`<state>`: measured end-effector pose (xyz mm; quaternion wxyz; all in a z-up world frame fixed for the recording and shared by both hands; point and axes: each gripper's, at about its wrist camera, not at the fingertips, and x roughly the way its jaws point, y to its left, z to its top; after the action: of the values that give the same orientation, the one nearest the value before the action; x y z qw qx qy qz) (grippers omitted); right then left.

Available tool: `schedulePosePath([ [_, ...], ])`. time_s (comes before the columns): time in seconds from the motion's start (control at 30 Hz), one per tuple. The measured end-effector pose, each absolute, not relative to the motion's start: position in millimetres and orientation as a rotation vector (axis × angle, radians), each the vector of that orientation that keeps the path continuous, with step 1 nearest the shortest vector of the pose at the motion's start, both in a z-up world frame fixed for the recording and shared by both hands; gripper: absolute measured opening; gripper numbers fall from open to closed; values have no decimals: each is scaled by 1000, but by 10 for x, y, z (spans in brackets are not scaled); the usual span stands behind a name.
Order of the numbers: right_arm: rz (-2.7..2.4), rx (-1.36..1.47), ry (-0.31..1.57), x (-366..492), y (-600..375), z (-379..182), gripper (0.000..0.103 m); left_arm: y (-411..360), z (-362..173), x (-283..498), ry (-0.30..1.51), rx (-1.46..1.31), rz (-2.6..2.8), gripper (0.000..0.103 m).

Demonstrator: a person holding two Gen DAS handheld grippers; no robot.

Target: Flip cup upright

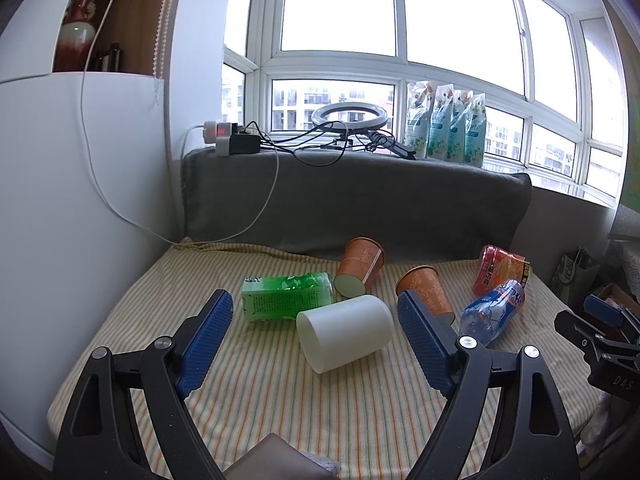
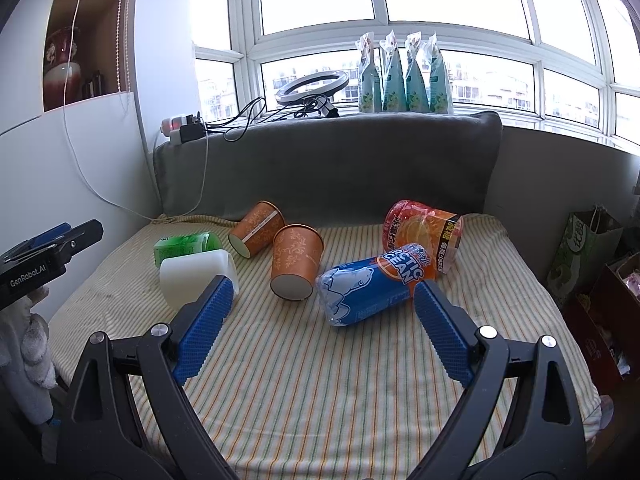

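Meanwhile, both grippers, left gripper (image 1: 316,340) and right gripper (image 2: 320,330), hover spread and empty over bare striped mattress (image 2: 320,400); ahead lie one white cup (image 1: 346,332) (on its side), two orange cups (image 2: 294,262), two bottles (image 2: 372,290).

the blue bottle (image 2: 370,290) lying on the striped cloth has the words "arctic ocean" in white letters on its label, readable in the right wrist view. in the same view, the body of the left gripper (image 2: 34,266) at the left edge has the white text "genrobot.ai". in the left wrist view, the body of the right gripper (image 1: 612,376) at the right edge shows the letters "das". the red jar (image 2: 422,236) has chinese characters on its label, and the green paper bag (image 2: 582,248) too; i cannot read them. the green pack (image 1: 286,296) has small print, too small to read.
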<state>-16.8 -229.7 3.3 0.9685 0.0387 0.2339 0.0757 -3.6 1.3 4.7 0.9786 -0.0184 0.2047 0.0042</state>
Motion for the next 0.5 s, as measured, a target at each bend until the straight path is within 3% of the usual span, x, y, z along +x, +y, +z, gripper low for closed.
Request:
schedulePosePath([
  [0.5, 157, 76, 474, -168, -2264, 30, 94, -1, 55, -37, 412, -37, 7, 85],
])
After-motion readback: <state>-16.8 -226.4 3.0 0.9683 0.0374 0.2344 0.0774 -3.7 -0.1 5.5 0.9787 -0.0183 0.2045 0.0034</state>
